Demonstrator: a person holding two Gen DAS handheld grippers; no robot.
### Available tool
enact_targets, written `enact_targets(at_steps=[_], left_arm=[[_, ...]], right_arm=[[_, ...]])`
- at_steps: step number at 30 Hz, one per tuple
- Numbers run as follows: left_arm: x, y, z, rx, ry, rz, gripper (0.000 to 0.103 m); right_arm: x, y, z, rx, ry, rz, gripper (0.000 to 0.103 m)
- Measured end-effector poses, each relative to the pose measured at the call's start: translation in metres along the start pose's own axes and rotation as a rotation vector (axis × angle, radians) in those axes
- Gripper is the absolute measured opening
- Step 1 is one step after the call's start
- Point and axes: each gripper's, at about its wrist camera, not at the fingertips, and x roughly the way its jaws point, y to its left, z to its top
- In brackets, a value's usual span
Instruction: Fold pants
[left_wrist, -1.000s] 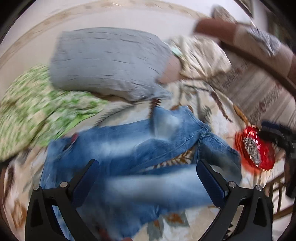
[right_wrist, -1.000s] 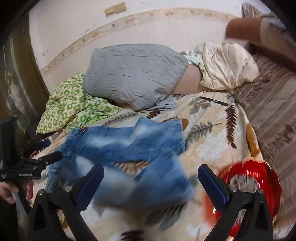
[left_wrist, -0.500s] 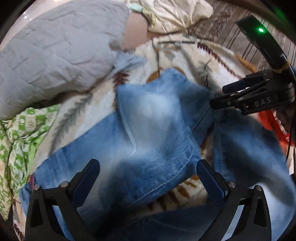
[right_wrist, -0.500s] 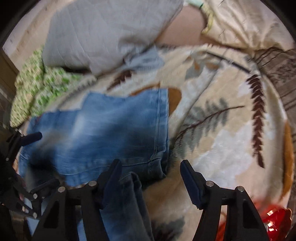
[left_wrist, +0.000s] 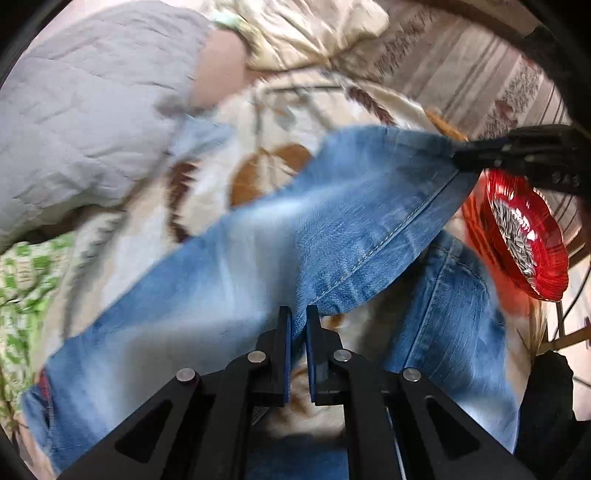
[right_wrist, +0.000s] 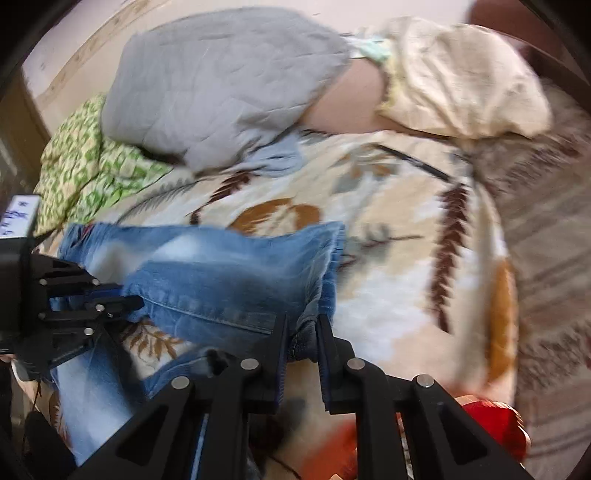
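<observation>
While both grippers sat low over the bed, each already had denim at its jaws: the left gripper (left_wrist: 298, 314) was clamped nearly shut on the hem edge of the jeans (left_wrist: 332, 229), cloth pinched between the blue pads, and the right gripper (right_wrist: 302, 325) was closing on a bunched corner of the same leg end, fabric wedged between its fingers (right_wrist: 280, 339) w/ a small gap left. So the grab step looked about complete; no fold was visible yet. The jeans lay spread on the leaf-print blanket (right_wrist: 388, 258), one leg draped loosely over the other, not aligned, waistband end off toward the green patterned cloth (right_wrist: 81, 166). Judged progress: early, approx. first step only. Left to do, as I read it: lift the pinched leg end, bring legs together, then fold lengthwise toward the waist and flatten. A red dish (left_wrist: 524, 236) holding pale seeds or similar sat just beside the leg end, a snag/spill risk. Farther back, a grey quilted pillow (right_wrist: 221, 81) and a cream pillow (right_wrist: 461, 74) lay against the wall, well apart from the work.
</observation>
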Motion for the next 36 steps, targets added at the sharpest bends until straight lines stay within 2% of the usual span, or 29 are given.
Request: enact_targets(at_steps=[1, 2, 4, 5, 6, 7, 8, 9, 10, 11, 12, 14, 18, 20, 22, 23, 25, 28, 29, 30, 31, 32, 33, 34, 35, 36], left_arm=[[0.013, -0.005, 0.002, 0.017, 0.038, 0.019, 0.007], [0.034, -0.014, -0.001, 0.044, 0.099, 0.078, 0.008], [0.042, -0.017, -0.003, 0.047, 0.093, 0.111, 0.010], [0.034, -0.012, -0.003, 0.012, 0.066, 0.090, 0.022], [0.026, -0.006, -0.004, -0.024, 0.051, 0.067, 0.057], [0.011, 0.001, -0.006, -0.063, 0.026, 0.062, 0.078], [-0.002, 0.006, -0.008, -0.084, -0.006, 0.086, 0.098], [-0.027, 0.011, -0.013, -0.109, -0.080, 0.107, 0.099], [-0.040, 0.011, -0.016, -0.116, -0.106, 0.088, 0.099], [-0.058, 0.012, -0.023, -0.125, -0.120, 0.041, 0.099], [-0.068, 0.011, -0.029, -0.126, -0.124, 0.011, 0.099], [-0.087, 0.001, -0.046, -0.103, -0.141, -0.025, 0.099], [-0.113, -0.041, -0.088, 0.005, -0.127, -0.084, 0.099], [-0.116, -0.055, -0.113, 0.013, -0.090, -0.084, 0.099], [-0.117, -0.064, -0.138, -0.026, -0.033, -0.084, 0.099], [-0.115, -0.062, -0.150, -0.078, -0.007, -0.089, 0.099], [-0.110, -0.054, -0.165, -0.192, 0.007, -0.148, 0.099], [-0.095, -0.038, -0.175, -0.419, 0.014, -0.248, 0.099], [-0.088, -0.033, -0.175, -0.502, 0.007, -0.292, 0.099], [-0.082, -0.029, -0.175, -0.570, 0.000, -0.324, 0.099], [-0.073, -0.025, -0.174, -0.650, -0.007, -0.371, 0.099], [-0.065, -0.024, -0.172, -0.695, -0.014, -0.413, 0.097], [-0.061, -0.024, -0.171, -0.717, -0.025, -0.436, 0.068], [-0.056, -0.024, -0.169, -0.729, -0.022, -0.441, 0.041], [-0.052, -0.026, -0.168, -0.730, 0.003, -0.433, 0.002], [-0.053, -0.030, -0.165, -0.723, 0.018, -0.440, 0.005]], right_arm=[[0.000, -0.003, -0.003, -0.003, 0.019, -0.032, 0.015], [0.008, -0.005, -0.005, -0.013, 0.045, -0.081, 0.010], [0.018, -0.012, -0.009, -0.002, 0.079, -0.147, 0.011], [0.021, -0.020, -0.011, 0.035, 0.095, -0.136, 0.012], [0.019, -0.029, -0.013, 0.091, 0.109, -0.108, 0.012], [0.015, -0.035, -0.016, 0.109, 0.108, -0.092, 0.012], [0.007, -0.038, -0.018, 0.116, 0.095, -0.074, 0.018], [0.000, -0.037, -0.019, 0.112, 0.082, -0.070, 0.038], [-0.009, -0.034, -0.020, 0.108, 0.071, -0.062, 0.055], [-0.021, -0.029, -0.024, 0.103, 0.047, -0.039, 0.086], [-0.031, -0.022, -0.029, 0.097, 0.010, -0.013, 0.091], [-0.046, 0.001, -0.042, 0.034, -0.018, 0.055, 0.091], [-0.044, 0.033, -0.068, -0.054, 0.037, 0.108, 0.090], [-0.029, 0.040, -0.076, -0.064, 0.072, 0.114, 0.090], [-0.011, 0.036, -0.079, -0.026, 0.110, 0.153, 0.090], [-0.002, 0.034, -0.080, 0.001, 0.124, 0.166, 0.090], [0.013, 0.030, -0.079, 0.040, 0.140, 0.187, 0.090], [0.027, 0.030, -0.081, 0.058, 0.151, 0.216, 0.089], [0.032, 0.031, -0.081, 0.056, 0.157, 0.219, 0.084], [0.034, 0.034, -0.081, 0.051, 0.159, 0.234, 0.069], [0.037, 0.037, -0.082, 0.042, 0.167, 0.256, 0.056], [0.040, 0.039, -0.083, 0.039, 0.179, 0.265, 0.024], [0.043, 0.042, -0.084, 0.028, 0.197, 0.257, 0.007], [0.042, 0.045, -0.085, 0.011, 0.201, 0.248, 0.007], [0.038, 0.048, -0.087, -0.010, 0.189, 0.239, 0.005], [0.031, 0.050, -0.088, -0.023, 0.174, 0.224, 0.005]])
